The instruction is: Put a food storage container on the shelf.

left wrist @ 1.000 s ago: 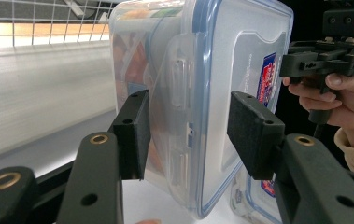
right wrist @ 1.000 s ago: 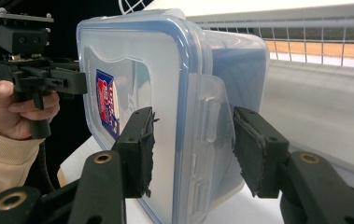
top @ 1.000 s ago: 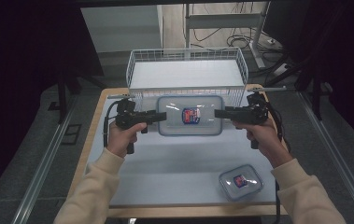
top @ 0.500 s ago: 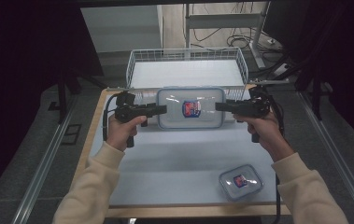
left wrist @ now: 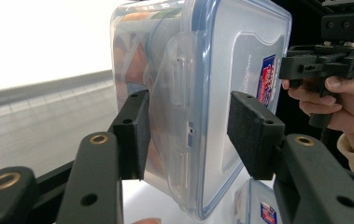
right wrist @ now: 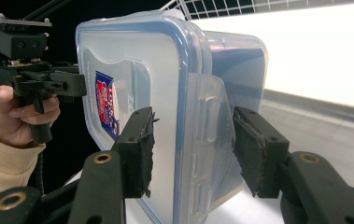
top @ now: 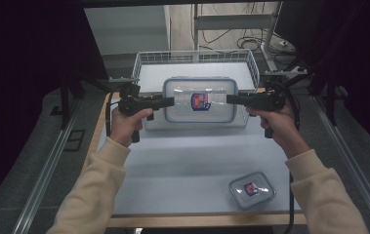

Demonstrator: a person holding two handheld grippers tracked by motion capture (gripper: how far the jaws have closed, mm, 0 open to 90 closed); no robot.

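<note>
Since a second ago I have lifted the large clear container (top: 199,101) off the table (top: 192,165) and carried it away from me, so from above it now hangs in front of the wire basket (top: 143,61) rather than over the white tabletop. Both my hands sit higher and farther out than before.

My left gripper (top: 169,102) is clamped on the container's left end, and in the left gripper view (left wrist: 188,133) its jaws stand about half closed, one pad against the body and one against the blue-rimmed lid by the end latch. My right gripper (top: 231,99) clamps the opposite end in the same way (right wrist: 193,149).

My forearms reach forward from the near edge, roughly level, each hand wrapped around a handle, the grippers pointing inward at each other. The small container (top: 252,190) lies on the table's near right corner, well apart.
</note>
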